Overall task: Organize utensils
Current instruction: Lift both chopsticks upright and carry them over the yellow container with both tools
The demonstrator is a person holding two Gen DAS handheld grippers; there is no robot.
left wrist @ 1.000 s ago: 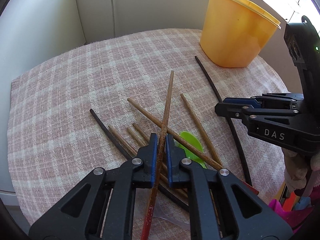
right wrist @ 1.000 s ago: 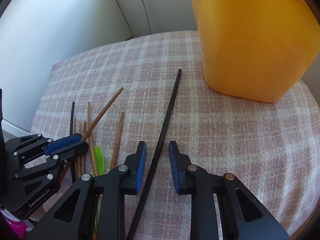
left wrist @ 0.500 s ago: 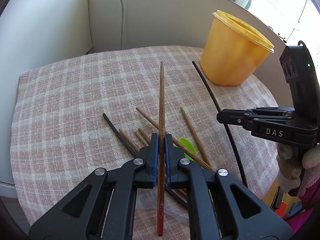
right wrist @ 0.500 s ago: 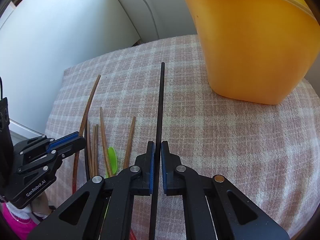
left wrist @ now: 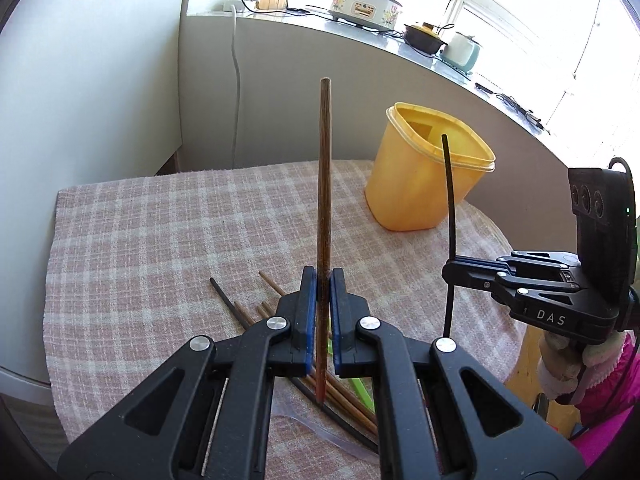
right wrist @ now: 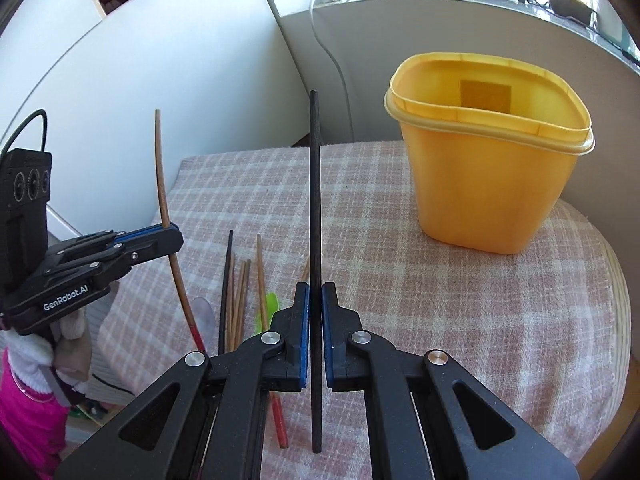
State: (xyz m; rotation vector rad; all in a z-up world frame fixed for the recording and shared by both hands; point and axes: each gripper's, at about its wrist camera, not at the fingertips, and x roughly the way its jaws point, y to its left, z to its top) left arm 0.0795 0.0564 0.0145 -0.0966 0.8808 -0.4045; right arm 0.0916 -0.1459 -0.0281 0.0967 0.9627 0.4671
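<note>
Step in hand, by the look of it: carrying two lifted chopsticks to the yellow tub (right wrist: 490, 152). Best done by keeping each stick upright, bringing its lower end over the open rim, then lowering before letting go. Left tool (left wrist: 324, 280): clamped tight on a brown chopstick (left wrist: 324, 184), gripped low, red tip hanging just above the pile of loose chopsticks (right wrist: 238, 292) on the checked cloth (left wrist: 160, 232) of the counter. Beside the pile, a green plastic piece (right wrist: 269, 308), kind unclear. Right tool (right wrist: 315, 296): pinched shut on a black chopstick (right wrist: 315, 200), held near vertical. Tub upright at the far right of the counter, nothing visible inside.
</note>
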